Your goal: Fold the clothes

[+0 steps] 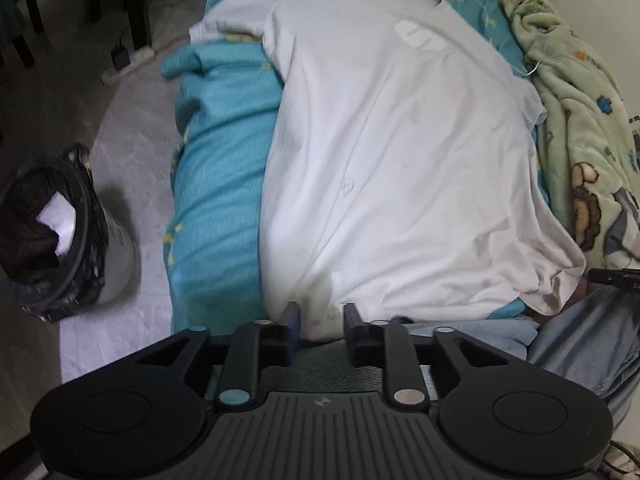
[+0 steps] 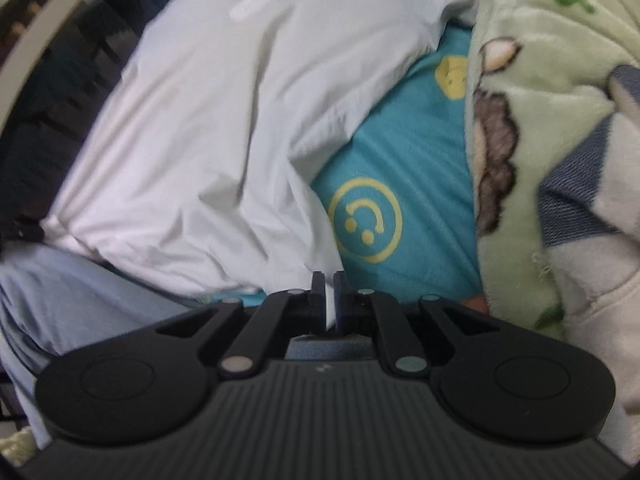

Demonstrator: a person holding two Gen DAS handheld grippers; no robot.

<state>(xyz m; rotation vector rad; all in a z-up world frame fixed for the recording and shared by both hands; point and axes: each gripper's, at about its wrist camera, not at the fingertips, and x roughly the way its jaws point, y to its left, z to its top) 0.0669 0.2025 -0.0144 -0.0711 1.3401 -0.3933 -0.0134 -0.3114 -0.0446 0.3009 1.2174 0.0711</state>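
Pale marbled flooring (image 1: 132,152) is recorded along the left of the left wrist view, with a dark-lined waste bin (image 1: 60,232) at the left edge and a power strip (image 1: 128,62) near the upper left. A bed under a teal sheet (image 1: 224,184) occupies the centre, and a white T-shirt (image 1: 392,168) is laid out flat upon it, collar toward the top of the frame and hem toward the bottom. A white logo (image 1: 420,35) is noted on the chest, and faint yellowish stains (image 1: 418,109) at mid-frame. A green fleece blanket (image 1: 580,120) with cartoon print is bunched along the right edge. At the lower right, a leg in light blue trousers (image 1: 580,344) is seen, with the tip of the other tool just above it. The left gripper (image 1: 319,316) is positioned at the shirt's hem, bottom centre; its jaws stand apart with hem fabric showing between them, unclamped. In the right wrist view, the same white T-shirt (image 2: 208,120) fills the upper left and centre, rumpled into folds near the bottom. The teal sheet (image 2: 420,152) with a yellow smiley print (image 2: 364,220) is exposed at centre right, and the green fleece blanket (image 2: 552,80) fills the right side. Light blue trousers (image 2: 60,300) are noted at the lower left. The right gripper (image 2: 329,284) is found at bottom centre, its jaws pressed nearly together with a thin strip of white shirt fabric pinched between them.
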